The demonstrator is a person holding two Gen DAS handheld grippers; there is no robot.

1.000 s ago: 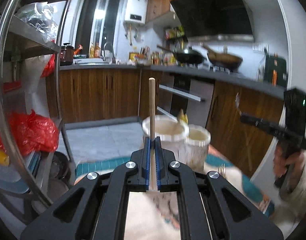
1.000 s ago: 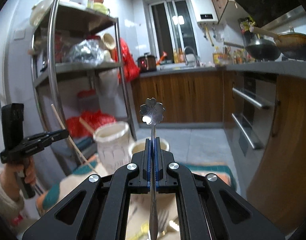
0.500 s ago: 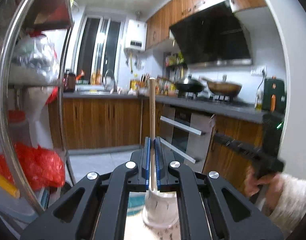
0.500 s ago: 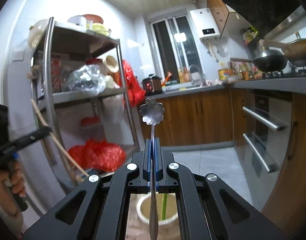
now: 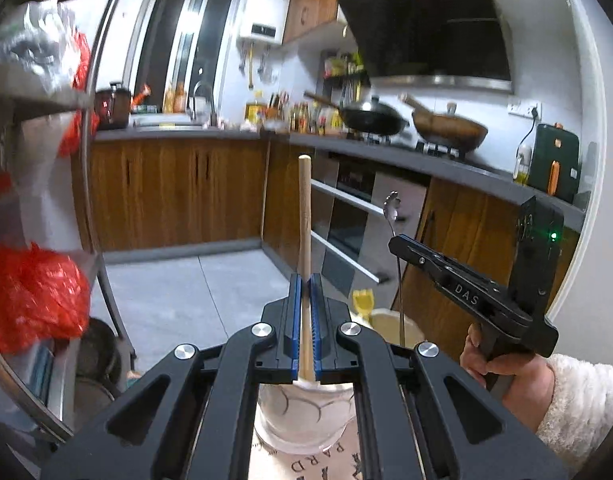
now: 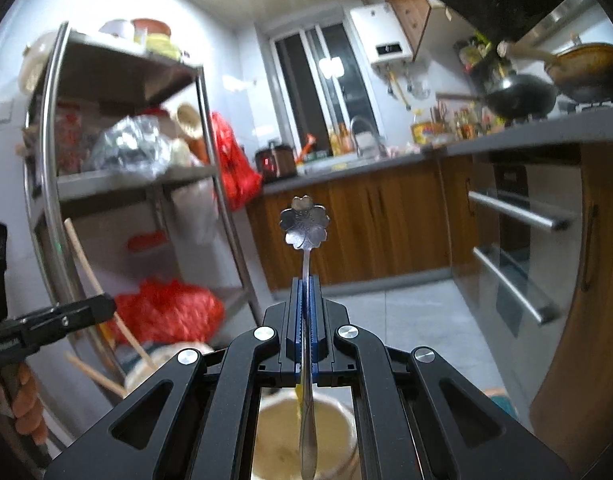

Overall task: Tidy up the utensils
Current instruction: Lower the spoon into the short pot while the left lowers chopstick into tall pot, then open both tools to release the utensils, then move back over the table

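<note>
Chopstick [image 5: 305,216] of pale wood stands upright in my left tongs [image 5: 305,308], clamped between the blue pads, its lower end over the white patterned cup [image 5: 302,416] directly below. My right tongs [image 6: 305,308] grip a metal spoon [image 6: 305,224] with a flower-shaped end, also upright, its handle hanging down over the cream cup [image 6: 282,436], where something yellow sits inside. Both cups stand side by side on the desk, on a printed cloth [image 5: 326,460] with lettering. From the right view I see the left tongs off to the side, with another wooden stick leaning out of the white cup. Around me is a kitchen: a steel rack [image 6: 46,200] with red bags, wooden cabinets [image 5: 174,192], a grey tiled floor [image 5: 186,292], woks [image 5: 370,118] on the stove under a dark hood [image 5: 426,28], and an oven front [image 6: 518,240].
</note>
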